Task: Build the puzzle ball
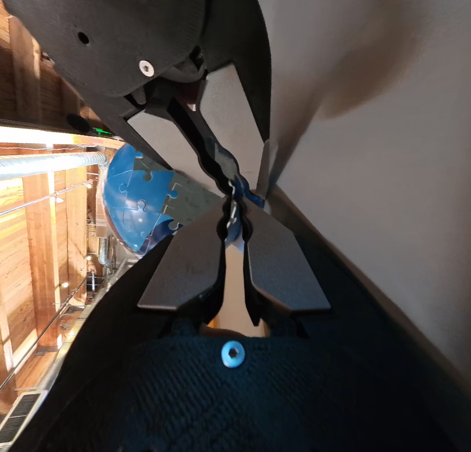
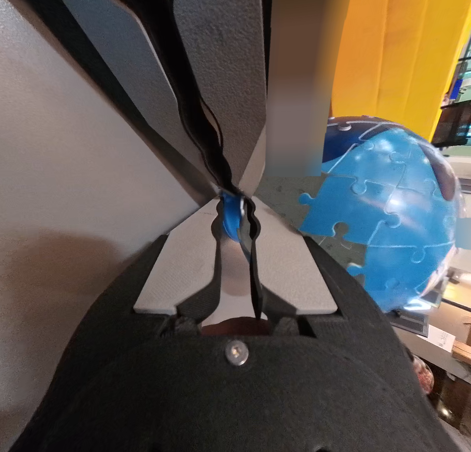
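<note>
1. Puzzle ball (image 2: 382, 210): partly built blue sphere, shell open. Missing pieces leave a gap w/ toothed edges, grey inside showing. Held up in the air, not resting on anything visible.
2. Nothing seen inside the ball's gap from either view.
3. Left gripper (image 1: 233, 207): jaws nearly closed, pinching a thin blue puzzle piece (image 1: 238, 225) edge-on; piece's long axis runs along the fingers.
4. Right gripper (image 2: 235, 210): jaws closed on a blue piece (image 2: 230, 220) at the tips, also edge-on. Cannot tell if this is the same piece the left holds.
5. The two grippers meet tip to tip, fingers opposed, in both wrist views.
6. Ball sits just beside the meeting point: left of it in left wrist view (image 1: 142, 197), right of it in right wrist view. Open gap faces the gripper tips.
7. Room: plain pale wall (image 1: 382, 82) close behind; wood ceiling beams (image 1: 33, 223) + silver duct (image 1: 51, 161) in left view (camera rolled sideways); yellow wall (image 2: 382, 44) in right view. No counter identifiable; bkgd blurred.
</note>
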A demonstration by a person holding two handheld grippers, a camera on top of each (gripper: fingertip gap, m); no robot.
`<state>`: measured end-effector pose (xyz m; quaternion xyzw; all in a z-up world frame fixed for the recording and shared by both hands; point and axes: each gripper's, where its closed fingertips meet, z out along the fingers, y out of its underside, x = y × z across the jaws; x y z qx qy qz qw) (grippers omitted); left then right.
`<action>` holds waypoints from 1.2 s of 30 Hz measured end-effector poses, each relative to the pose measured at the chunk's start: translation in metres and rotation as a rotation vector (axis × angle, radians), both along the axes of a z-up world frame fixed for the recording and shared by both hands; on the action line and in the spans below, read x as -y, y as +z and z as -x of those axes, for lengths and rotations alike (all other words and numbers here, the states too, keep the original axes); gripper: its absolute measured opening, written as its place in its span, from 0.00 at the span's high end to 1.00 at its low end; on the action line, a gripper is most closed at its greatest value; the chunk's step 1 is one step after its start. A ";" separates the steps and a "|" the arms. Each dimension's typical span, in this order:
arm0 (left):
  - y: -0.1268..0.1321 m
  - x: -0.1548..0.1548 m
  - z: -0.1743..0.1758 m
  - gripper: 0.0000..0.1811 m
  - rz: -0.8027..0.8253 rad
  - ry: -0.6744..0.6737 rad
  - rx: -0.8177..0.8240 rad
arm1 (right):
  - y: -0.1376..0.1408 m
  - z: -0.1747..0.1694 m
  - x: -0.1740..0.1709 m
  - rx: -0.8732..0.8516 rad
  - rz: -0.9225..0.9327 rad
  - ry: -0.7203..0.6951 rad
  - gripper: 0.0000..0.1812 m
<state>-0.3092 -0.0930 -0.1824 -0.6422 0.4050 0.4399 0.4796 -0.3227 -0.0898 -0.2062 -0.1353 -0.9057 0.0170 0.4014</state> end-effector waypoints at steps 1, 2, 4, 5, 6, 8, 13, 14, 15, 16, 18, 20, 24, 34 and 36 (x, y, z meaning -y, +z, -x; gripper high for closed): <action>0.003 0.001 -0.001 0.98 -0.016 -0.010 -0.012 | 0.000 0.000 0.000 0.000 0.000 -0.001 0.92; 0.006 0.003 -0.002 1.00 -0.037 -0.018 -0.021 | 0.000 0.000 0.000 -0.001 0.001 -0.003 0.92; 0.008 0.007 -0.002 1.00 -0.044 -0.027 -0.020 | 0.000 0.000 0.000 -0.002 0.005 -0.007 0.92; 0.007 0.008 -0.001 1.00 -0.035 -0.026 -0.018 | 0.000 0.000 0.000 -0.001 0.004 -0.007 0.92; 0.005 0.009 0.001 1.00 -0.022 -0.018 -0.022 | 0.000 0.000 0.000 0.001 0.002 -0.007 0.92; 0.001 0.009 0.006 1.00 -0.002 -0.003 -0.040 | 0.000 0.000 0.000 0.006 0.011 -0.011 0.92; 0.001 0.007 0.005 1.00 -0.003 -0.005 -0.069 | 0.000 0.001 0.001 -0.004 0.003 -0.011 0.91; 0.001 0.006 0.005 1.00 -0.003 -0.002 -0.072 | 0.001 0.001 0.001 -0.010 -0.003 -0.011 0.91; 0.002 0.006 0.006 1.00 -0.006 0.001 -0.077 | 0.001 0.002 0.001 -0.016 -0.008 -0.012 0.91; 0.002 0.006 0.006 1.00 -0.009 0.002 -0.082 | 0.001 0.002 0.001 -0.023 -0.011 -0.013 0.91; 0.004 0.006 0.005 1.00 -0.023 -0.005 -0.095 | 0.001 0.003 0.002 -0.029 -0.012 -0.018 0.91; 0.004 0.007 0.005 1.00 -0.022 -0.009 -0.086 | 0.001 0.004 0.002 -0.030 -0.010 -0.021 0.91; 0.003 0.010 0.010 1.00 -0.022 0.003 -0.069 | 0.001 0.003 0.002 -0.027 -0.010 -0.023 0.91; 0.004 0.007 0.009 1.00 -0.038 -0.011 -0.055 | 0.001 0.006 0.001 -0.026 -0.036 -0.054 0.91; 0.004 0.008 0.008 1.00 -0.039 -0.017 -0.049 | 0.001 0.006 0.001 -0.019 -0.028 -0.067 0.91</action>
